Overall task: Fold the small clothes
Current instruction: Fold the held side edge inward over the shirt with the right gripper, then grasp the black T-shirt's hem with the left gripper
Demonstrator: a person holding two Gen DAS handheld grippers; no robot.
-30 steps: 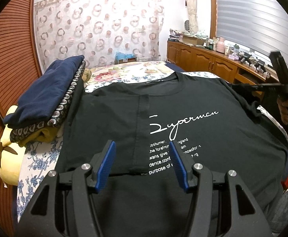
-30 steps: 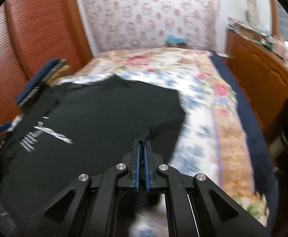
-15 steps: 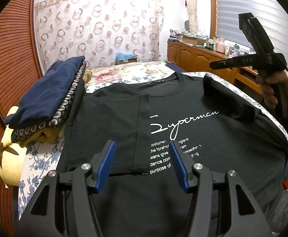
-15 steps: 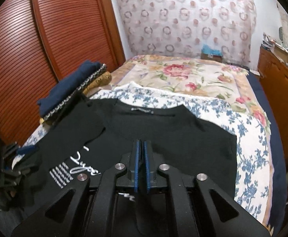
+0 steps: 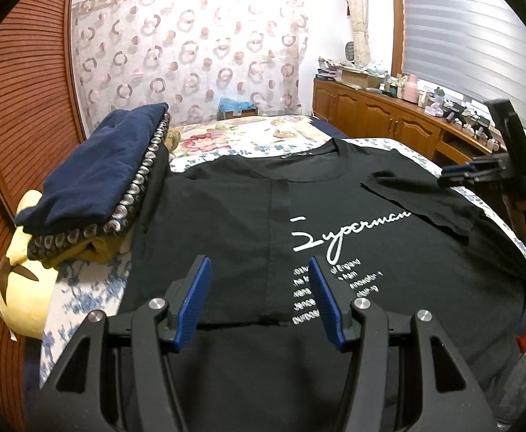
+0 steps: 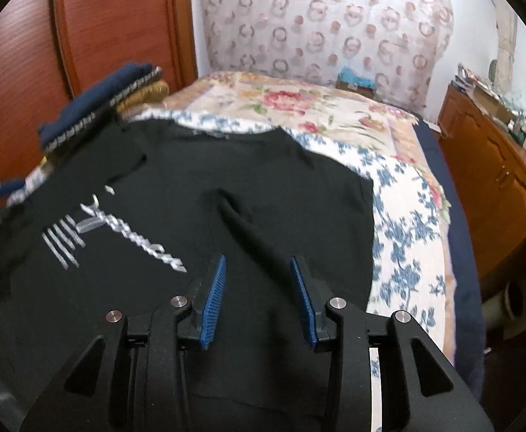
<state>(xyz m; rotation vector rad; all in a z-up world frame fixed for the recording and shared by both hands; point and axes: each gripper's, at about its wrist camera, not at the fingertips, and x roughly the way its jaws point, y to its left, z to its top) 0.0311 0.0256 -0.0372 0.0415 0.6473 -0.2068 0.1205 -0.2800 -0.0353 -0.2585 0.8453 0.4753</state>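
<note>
Black T-shirt (image 5: pixel 227 223) flat on floral bedspread (image 6: pixel 403 216) under both grippers, one side folded in. Left gripper (image 5: pixel 259 302) half open above hem — nothing between pads. Right gripper (image 6: pixel 257 295) jaws opening, empty, over folded-in sleeve (image 6: pixel 248 230). Stack of folded clothes (image 5: pixel 97 187) left of left gripper.

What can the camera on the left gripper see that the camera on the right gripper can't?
Only the left wrist view shows the window blind, the yellow pillow under the clothes pile, the left hand-held gripper with open jaws, and the right hand-held gripper from the side.

Only the right wrist view shows the dark blue bed edge beside the cabinet, and the right hand-held gripper close up, jaws opening with nothing between them.

Both show the black T-shirt with white writing, the folded sleeve, the pile of folded clothes, the flowery bedspread and the curtain.
</note>
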